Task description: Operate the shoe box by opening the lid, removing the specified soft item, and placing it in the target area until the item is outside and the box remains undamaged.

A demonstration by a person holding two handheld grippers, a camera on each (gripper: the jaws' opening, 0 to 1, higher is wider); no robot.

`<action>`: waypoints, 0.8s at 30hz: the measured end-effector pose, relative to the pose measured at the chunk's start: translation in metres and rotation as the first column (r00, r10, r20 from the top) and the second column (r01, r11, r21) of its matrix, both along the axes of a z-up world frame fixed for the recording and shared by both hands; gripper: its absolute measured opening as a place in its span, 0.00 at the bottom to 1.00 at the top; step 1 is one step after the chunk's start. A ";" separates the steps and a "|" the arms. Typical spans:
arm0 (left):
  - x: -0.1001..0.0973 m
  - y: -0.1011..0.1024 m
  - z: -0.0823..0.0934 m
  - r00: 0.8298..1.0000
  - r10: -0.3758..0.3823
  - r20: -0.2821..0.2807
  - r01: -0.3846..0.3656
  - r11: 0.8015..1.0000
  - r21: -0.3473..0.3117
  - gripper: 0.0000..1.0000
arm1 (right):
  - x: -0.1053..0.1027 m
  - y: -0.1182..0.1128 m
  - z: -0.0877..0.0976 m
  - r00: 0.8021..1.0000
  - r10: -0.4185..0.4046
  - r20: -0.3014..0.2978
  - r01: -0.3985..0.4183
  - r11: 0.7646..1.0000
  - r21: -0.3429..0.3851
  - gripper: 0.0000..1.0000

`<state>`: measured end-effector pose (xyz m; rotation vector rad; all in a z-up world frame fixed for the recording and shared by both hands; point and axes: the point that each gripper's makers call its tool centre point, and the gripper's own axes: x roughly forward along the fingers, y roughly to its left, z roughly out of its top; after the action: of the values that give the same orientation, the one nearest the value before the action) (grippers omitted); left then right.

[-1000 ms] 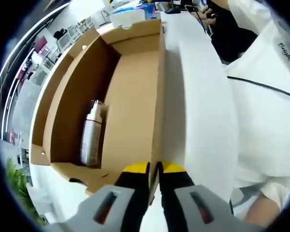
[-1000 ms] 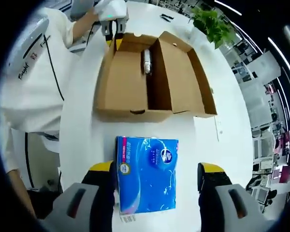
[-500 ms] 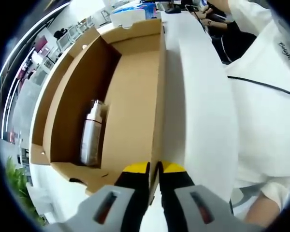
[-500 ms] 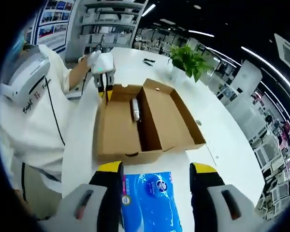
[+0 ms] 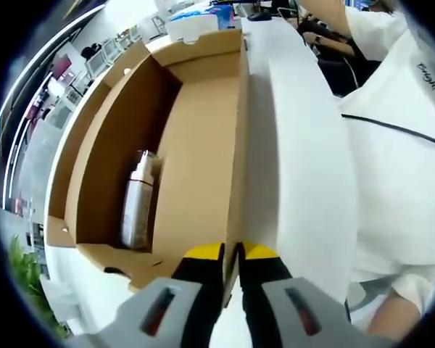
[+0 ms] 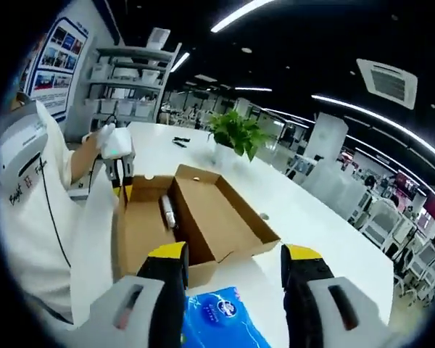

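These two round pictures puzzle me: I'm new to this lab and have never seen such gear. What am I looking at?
A person holds a hand-held grasping tool in each hand, and each tool carries a fisheye camera looking out along its two jaws.

In the left gripper view, the left tool has its yellow-tipped jaws shut on the edge of the opened cardboard shoe box, steadying it. Inside the box lies a pale wrapped item.

In the right gripper view, the right tool is open and holds nothing. Below it on the white table lies a blue tissue pack, outside the box. Farther back are the same box, the person's white shirt and a potted plant.
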<state>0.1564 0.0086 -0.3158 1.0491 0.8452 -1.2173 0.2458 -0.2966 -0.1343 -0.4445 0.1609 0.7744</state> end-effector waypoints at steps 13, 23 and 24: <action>0.004 0.000 -0.001 1.000 0.011 -0.028 -0.011 1.000 0.012 0.06 | -0.018 -0.018 -0.004 0.986 -0.127 0.104 0.105 0.975 0.197 0.48; 0.005 0.001 -0.002 1.000 0.016 -0.024 -0.016 1.000 0.014 0.06 | -0.041 -0.023 0.013 0.946 -0.277 0.171 0.218 0.929 0.298 0.58; 0.005 0.001 -0.002 1.000 0.015 -0.023 -0.015 1.000 0.013 0.06 | -0.042 -0.023 0.016 0.941 -0.284 0.187 0.224 0.931 0.289 0.57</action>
<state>0.1614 0.0096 -0.3175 1.0389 0.8784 -1.2146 0.2041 -0.3198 -0.1186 -0.2481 -0.0966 0.4745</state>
